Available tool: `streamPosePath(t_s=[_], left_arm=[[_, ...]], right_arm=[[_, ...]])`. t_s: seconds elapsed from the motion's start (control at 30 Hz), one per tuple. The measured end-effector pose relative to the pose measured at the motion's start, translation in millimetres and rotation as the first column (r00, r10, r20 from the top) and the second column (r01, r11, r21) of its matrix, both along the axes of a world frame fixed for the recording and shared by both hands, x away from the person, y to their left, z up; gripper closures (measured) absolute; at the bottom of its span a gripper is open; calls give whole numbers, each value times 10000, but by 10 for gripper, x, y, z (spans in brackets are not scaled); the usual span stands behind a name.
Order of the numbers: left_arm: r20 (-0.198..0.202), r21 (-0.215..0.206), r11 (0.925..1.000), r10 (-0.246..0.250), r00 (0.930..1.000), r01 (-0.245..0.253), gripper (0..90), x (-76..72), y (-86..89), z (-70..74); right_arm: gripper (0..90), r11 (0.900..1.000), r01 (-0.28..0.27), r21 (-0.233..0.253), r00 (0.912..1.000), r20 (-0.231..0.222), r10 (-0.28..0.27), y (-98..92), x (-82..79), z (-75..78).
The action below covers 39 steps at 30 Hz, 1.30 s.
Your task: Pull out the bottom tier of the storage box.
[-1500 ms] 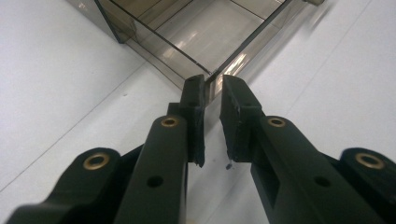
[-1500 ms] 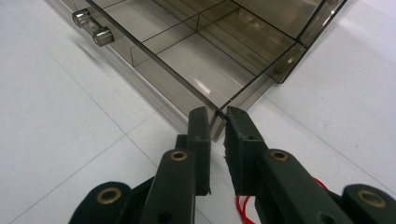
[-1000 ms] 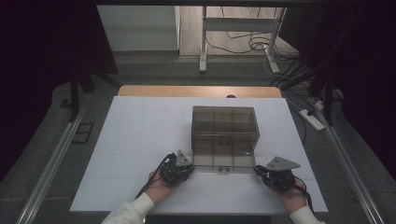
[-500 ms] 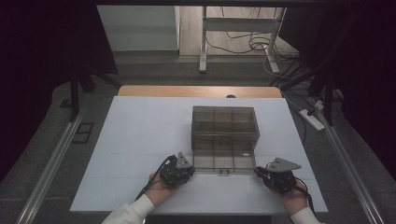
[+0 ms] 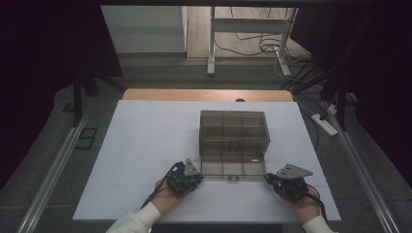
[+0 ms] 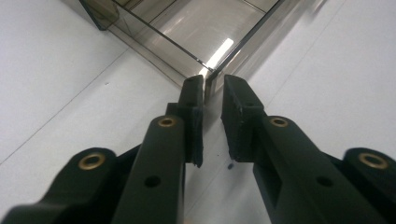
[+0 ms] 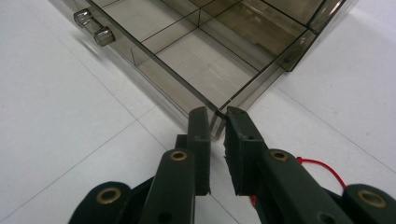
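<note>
The left gripper (image 5: 193,175) and right gripper (image 5: 273,179) are each pinching a front corner of the half-open drawer (image 5: 233,169) near the table's (image 5: 145,141) front edge.

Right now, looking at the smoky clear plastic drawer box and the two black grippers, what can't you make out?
- Upper drawers of the smoky clear plastic drawer box, high view: tinted walls and distance hide any contents.
- Small marks on the pulled-out bottom drawer, high view: too small to read.
- Left gripper, left gripper view: whether the pads touch the drawer corner, hidden by the jaws.
- Right gripper, right gripper view: same doubt at its corner.
</note>
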<state>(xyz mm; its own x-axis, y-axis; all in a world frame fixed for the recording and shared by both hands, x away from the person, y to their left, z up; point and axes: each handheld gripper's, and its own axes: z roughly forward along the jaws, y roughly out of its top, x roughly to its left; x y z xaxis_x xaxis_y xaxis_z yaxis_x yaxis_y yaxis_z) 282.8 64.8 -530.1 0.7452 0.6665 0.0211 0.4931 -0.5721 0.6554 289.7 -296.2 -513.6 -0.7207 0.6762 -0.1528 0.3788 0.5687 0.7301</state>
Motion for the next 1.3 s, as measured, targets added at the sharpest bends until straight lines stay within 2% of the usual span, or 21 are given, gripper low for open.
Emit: streamPosePath(t_s=[0.07, 0.13, 0.23, 0.3, 0.37, 0.47, 0.63, 0.8, 1.3], left_arm=[[144, -37, 10000, -62, 9999, 63, 728, -11, -6, 6], [339, -27, 10000, -63, 9994, 64, 597, -22, -5, 18], [232, -223, 9997, -115, 9997, 120, 428, -15, 24, 30], [195, -292, 9996, -52, 9998, 57, 362, -21, 50, 45], [179, -438, 9990, -87, 9998, 94, 322, -36, 76, 65], [223, -692, 9975, -158, 9996, 173, 308, -72, 122, 103], [305, -769, 9968, -181, 9994, 204, 288, -136, 228, 146], [319, -924, 9957, 27, 9995, 3, 285, -178, 359, 171], [358, -1028, 9928, 650, 9972, -611, 273, -294, 735, 188]], right_arm=[[753, 10000, -21, 49, 10000, -25, 21, -2, 0, 5], [665, 9997, 43, 252, 10000, 19, -43, -1, -6, 25], [556, 9989, 97, 462, 9999, 105, -102, -5, -17, 54], [486, 9984, 59, 560, 9999, 103, -64, -10, -19, 58], [453, 9979, -27, 641, 9998, 179, 15, -15, -23, 60], [424, 9971, -188, 735, 9995, 259, 170, -26, -25, 67], [393, 9961, -370, 804, 9989, 304, 346, -49, -27, 77], [387, 9957, -329, 864, 9990, 335, 301, -71, -24, 80], [365, 9946, -115, 1032, 9987, 501, 63, -167, -23, 137]])
